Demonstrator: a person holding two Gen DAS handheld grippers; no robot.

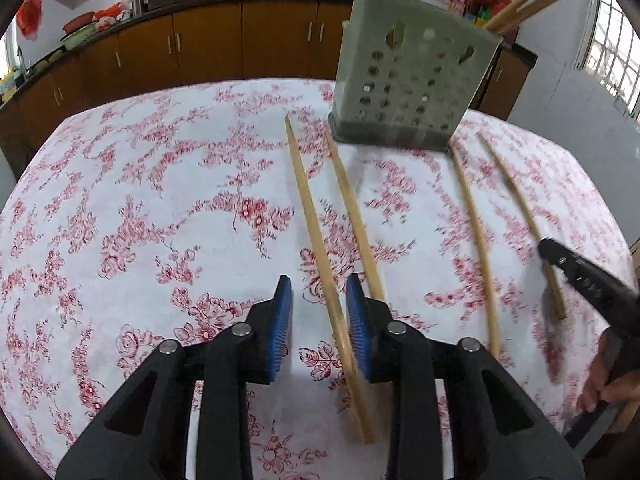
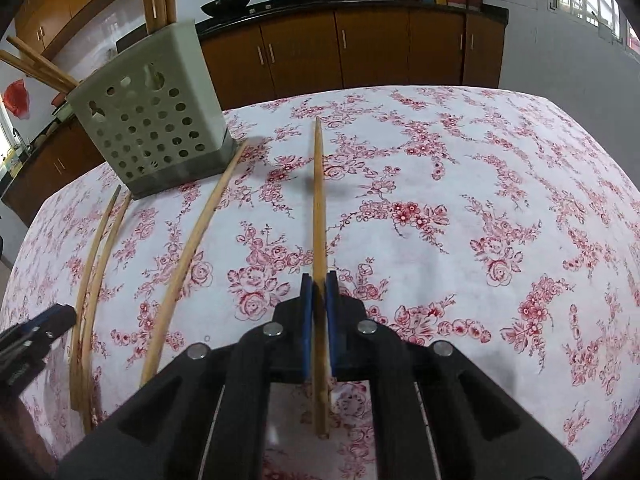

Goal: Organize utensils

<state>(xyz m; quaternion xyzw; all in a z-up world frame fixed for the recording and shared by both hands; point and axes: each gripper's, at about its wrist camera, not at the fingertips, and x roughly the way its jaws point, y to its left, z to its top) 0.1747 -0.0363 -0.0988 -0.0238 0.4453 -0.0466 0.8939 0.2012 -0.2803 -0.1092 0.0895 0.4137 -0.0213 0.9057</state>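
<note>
slim wooden chopstick (image 2: 319, 200), pinched by right gripper (image 2: 319, 284)

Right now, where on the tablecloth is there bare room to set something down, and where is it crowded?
Free: the tablecloth left of the left gripper, and right of the chopstick clamped by the right gripper. Crowded: the loose chopsticks fanned before the holder.

Right gripper (image 2: 319, 282): I see my blue pads clamped on one chopstick (image 2: 319, 200), pointing forward.
Holder (image 2: 154, 108): grey, perforated, far left, chopsticks standing inside.
Loose chopsticks: one (image 2: 192, 252) beside the holder, two more further left.
Left gripper (image 2: 36, 328): at left edge.
</note>
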